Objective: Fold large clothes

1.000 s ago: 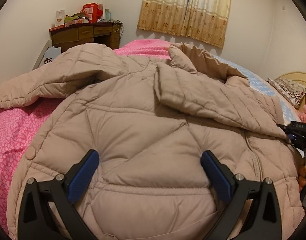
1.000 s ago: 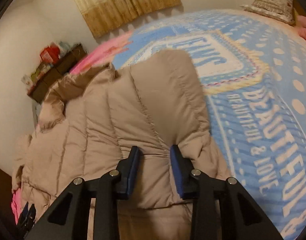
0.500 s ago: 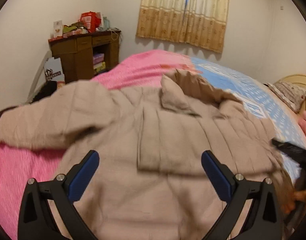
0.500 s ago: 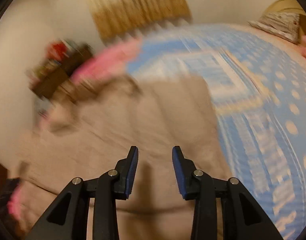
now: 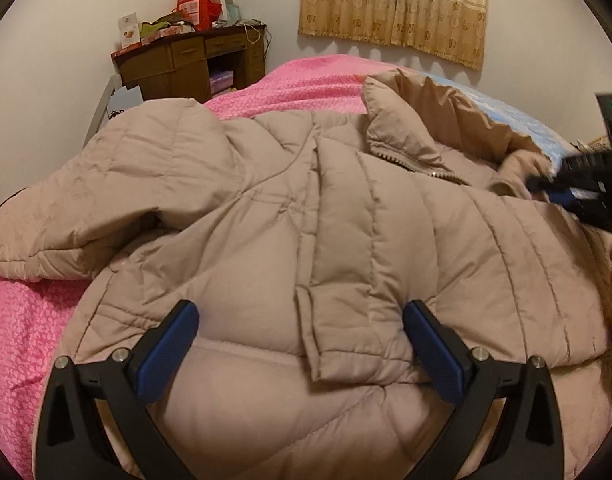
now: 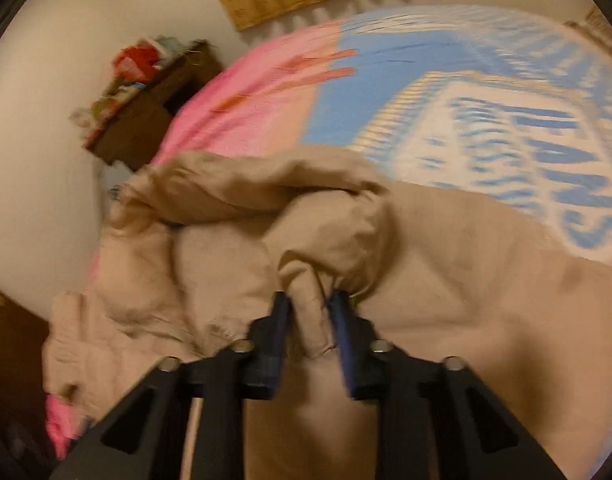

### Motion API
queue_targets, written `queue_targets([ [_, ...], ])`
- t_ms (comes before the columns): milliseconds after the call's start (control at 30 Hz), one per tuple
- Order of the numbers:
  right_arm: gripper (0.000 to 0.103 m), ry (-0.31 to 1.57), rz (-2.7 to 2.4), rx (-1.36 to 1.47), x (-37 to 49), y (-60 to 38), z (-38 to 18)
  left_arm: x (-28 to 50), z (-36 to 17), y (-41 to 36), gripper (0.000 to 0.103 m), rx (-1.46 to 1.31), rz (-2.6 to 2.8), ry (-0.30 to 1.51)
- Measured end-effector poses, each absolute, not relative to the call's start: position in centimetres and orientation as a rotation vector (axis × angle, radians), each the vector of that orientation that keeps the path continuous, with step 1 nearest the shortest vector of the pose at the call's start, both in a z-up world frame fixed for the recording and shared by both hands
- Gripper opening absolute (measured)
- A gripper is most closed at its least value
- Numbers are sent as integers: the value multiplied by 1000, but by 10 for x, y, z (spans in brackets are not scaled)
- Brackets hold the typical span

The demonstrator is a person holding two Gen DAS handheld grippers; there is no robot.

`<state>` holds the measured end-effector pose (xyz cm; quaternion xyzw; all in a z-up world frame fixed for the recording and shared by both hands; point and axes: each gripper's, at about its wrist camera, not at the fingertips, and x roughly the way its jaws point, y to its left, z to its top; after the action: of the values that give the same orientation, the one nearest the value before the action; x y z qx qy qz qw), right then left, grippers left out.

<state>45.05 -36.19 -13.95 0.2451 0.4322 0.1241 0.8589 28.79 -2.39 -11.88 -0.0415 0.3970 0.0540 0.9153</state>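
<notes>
A large beige quilted puffer jacket lies spread on the bed, one sleeve folded across its front and the other sleeve trailing left. My left gripper is wide open and empty, hovering just above the jacket's lower front. My right gripper is shut on a bunched fold of the jacket near its collar and hood. It also shows in the left wrist view at the jacket's far right side.
The bed has a pink cover on the left and a blue printed blanket on the right. A brown wooden desk with clutter stands against the far wall. Curtains hang behind the bed.
My right gripper let go of the sleeve, moved up the jacket and closed on a fold by the collar. The folded sleeve now lies across the front. My left gripper stayed open.
</notes>
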Motion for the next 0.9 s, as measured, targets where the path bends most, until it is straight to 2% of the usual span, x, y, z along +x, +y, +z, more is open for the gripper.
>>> queue_targets([
  [167,17,767,340,783,480,-382,-129,281,-121,-23,103,-96,104,806],
  [300,17,829,318,827,489,-391,-140,285,-119,-23,103,-104,99,804],
  [400,18,762,355,835,460,-400,-126,286,-120,-21,103,-105,97,803],
  [433,20,733,364,808,449,-402,-117,286,-120,-21,103,-106,97,803],
  [500,31,679,357,730,414,-406,-101,286,-120,-21,103,-106,97,803],
  [567,53,647,313,651,373,-409,-94,286,-121,-21,103,-106,97,803],
  [700,55,682,210,515,298,-406,-111,286,-120,-21,103,-104,98,804],
  [800,55,820,138,445,278,-394,-153,287,-120,-21,103,-104,98,806],
  [900,55,768,139,418,266,-393,-175,285,-120,-20,103,-114,82,804],
])
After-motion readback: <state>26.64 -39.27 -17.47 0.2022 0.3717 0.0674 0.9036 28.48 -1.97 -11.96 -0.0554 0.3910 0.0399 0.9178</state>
